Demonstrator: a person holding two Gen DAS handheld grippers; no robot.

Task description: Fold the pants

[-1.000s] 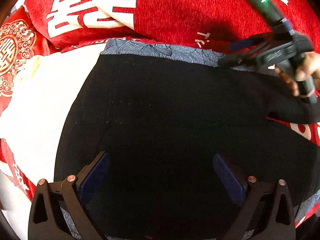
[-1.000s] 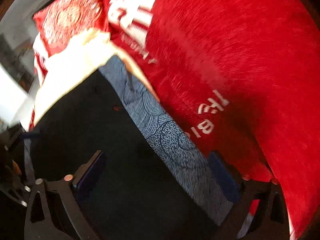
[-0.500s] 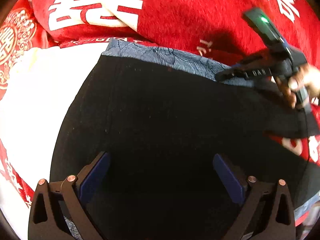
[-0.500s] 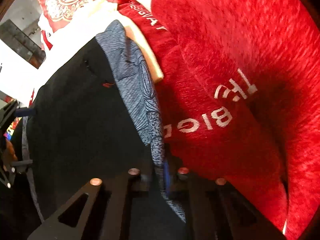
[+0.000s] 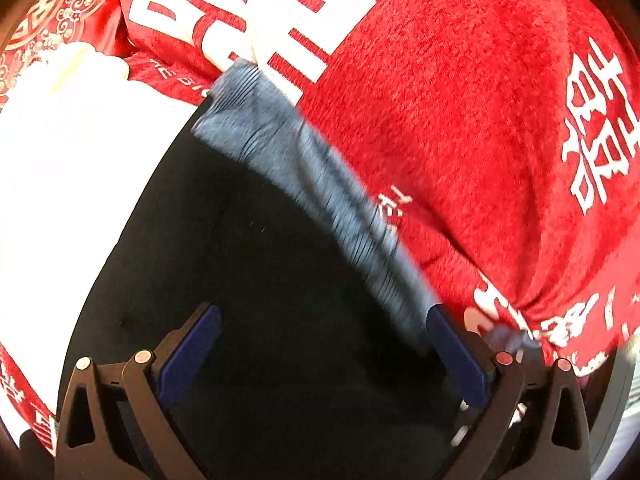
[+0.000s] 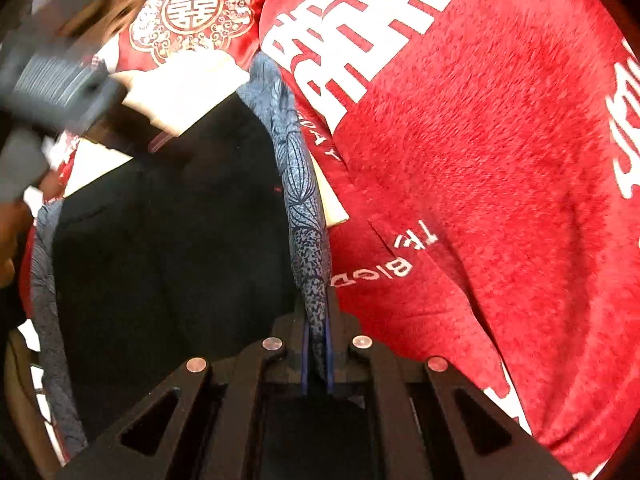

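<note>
With the right gripper (image 6: 316,360) clamped on the blue patterned hem (image 6: 304,200) at six o'clock and the left gripper (image 5: 324,356) gaping over the black pants (image 5: 248,280), that edge probably wanted carrying taut.

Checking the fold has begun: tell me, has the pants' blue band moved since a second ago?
Yes. The blue band, level before, now slants down toward the red blanket.
</note>
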